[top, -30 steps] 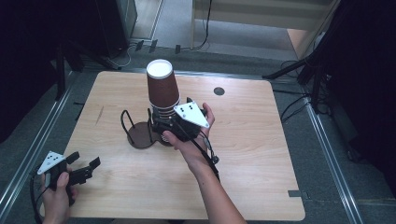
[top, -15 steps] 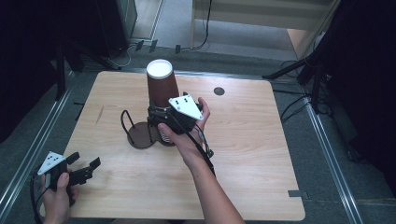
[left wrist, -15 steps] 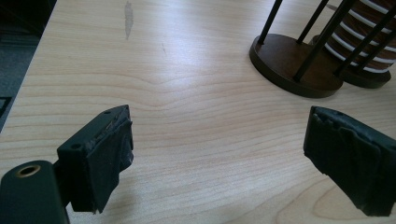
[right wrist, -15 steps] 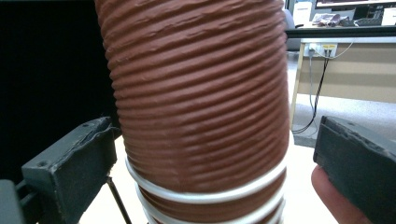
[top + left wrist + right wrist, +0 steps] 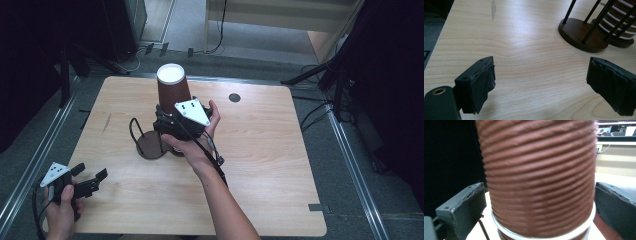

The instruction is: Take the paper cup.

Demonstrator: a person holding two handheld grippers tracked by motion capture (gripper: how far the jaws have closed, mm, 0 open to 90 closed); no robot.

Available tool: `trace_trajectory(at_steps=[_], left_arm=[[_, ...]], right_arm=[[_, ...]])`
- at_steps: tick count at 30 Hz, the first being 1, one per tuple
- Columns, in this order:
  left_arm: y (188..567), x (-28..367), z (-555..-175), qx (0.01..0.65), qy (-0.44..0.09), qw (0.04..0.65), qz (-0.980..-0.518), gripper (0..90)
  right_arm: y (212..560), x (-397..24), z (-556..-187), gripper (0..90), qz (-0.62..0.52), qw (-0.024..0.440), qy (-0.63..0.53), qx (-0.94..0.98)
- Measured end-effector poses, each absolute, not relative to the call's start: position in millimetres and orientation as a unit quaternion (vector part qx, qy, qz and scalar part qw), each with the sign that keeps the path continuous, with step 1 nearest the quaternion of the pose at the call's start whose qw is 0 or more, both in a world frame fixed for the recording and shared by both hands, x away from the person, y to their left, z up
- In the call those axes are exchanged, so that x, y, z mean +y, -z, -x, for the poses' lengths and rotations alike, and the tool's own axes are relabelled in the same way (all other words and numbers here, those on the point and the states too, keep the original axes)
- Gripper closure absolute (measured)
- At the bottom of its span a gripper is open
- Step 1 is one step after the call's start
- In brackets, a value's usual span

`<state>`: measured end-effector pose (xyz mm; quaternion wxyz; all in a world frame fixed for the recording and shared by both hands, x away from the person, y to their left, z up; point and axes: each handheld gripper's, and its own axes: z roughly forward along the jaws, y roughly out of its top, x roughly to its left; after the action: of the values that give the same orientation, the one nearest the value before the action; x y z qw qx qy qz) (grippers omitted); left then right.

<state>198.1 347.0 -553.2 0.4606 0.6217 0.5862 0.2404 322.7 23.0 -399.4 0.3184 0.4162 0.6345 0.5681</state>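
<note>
A stack of brown ribbed paper cups [image 5: 172,92] stands upside down beside a dark wire cup rack [image 5: 150,149] at the table's middle. My right gripper [image 5: 167,122] reaches in from the right. In the right gripper view its pads rest against both sides of the top cup [image 5: 539,177], just above that cup's white rim. My left gripper [image 5: 92,182] hovers over the near left corner, open and holding nothing. The left gripper view has the rack's round base [image 5: 581,35] and the lower cups [image 5: 621,22] far ahead of its jaws [image 5: 539,85].
The wooden table [image 5: 280,170] has bare surface on its right half and along the front. A small black disc [image 5: 234,97] sits near the far edge. A grey scuff [image 5: 106,123] marks the left side. Dark stands and cables surround the table.
My right gripper has slid up the cup stack and slightly left, from near the base to the top cup. The stack's top has stayed in place. My left gripper has not moved.
</note>
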Motion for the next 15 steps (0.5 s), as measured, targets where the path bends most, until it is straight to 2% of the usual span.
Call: trace_trajectory(at_steps=[15], left_arm=[[553.2,347.2,-198.5,0.586,-0.239,0.46,-0.623,8.9]], right_arm=[[398.0,24.0,-324.5,4.5,-0.419,0.325,-0.571,0.627]])
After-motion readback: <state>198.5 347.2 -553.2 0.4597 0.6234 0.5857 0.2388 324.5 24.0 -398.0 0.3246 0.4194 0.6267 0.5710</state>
